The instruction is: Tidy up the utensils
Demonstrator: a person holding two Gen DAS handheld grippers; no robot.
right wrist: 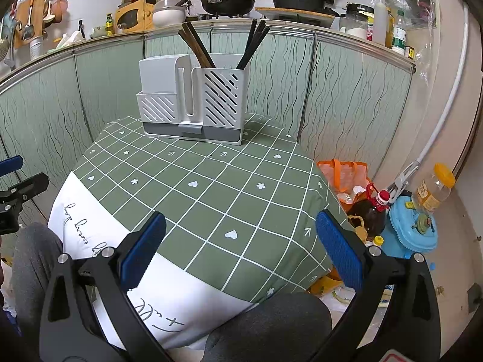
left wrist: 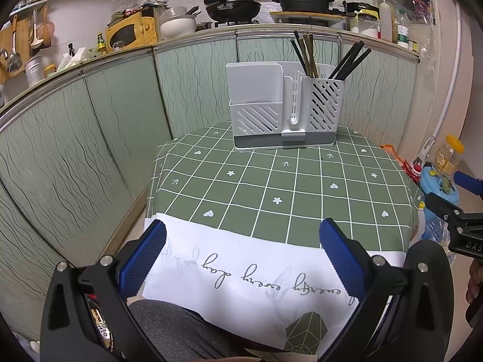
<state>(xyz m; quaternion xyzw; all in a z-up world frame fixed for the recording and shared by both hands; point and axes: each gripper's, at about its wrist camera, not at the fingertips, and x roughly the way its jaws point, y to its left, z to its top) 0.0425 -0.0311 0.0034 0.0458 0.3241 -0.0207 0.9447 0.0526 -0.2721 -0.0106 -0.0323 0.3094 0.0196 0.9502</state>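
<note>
A: Near first. Left gripper (left wrist: pixel 241 238) at 6 o'clock in its own view, both blue pads spread wide, nothing between them. It hangs over the white lettered edge of the tablecloth (left wrist: pixel 271 187), with grey trouser knees below.

B: Right one?

A: Same. Right gripper (right wrist: pixel 240 226) released, blue pads well apart, empty, over the near edge of the green checked cloth. Its tip also shows at 3 o'clock in the left view, apart from the left one.

B: Middle of the table?

A: Bare cloth, white grid with hearts and flowers.

B: The utensils?

A: Far end, 12 o'clock. White slotted utensil holder (right wrist: pixel 193 102) stands upright on a grey base. Its right compartment holds 2 bunches of chopsticks: brown chopsticks (right wrist: pixel 196 45) leaning toward 11 o'clock, black chopsticks (right wrist: pixel 252 45) leaning toward 1 o'clock. Left compartment contents cannot tell.

B: Beyond?

A: Green cabinet doors (left wrist: pixel 90 126), then a counter with a yellow microwave (left wrist: pixel 129 30) at 10 o'clock and a black frying pan (left wrist: pixel 232 7) at 12.
</note>
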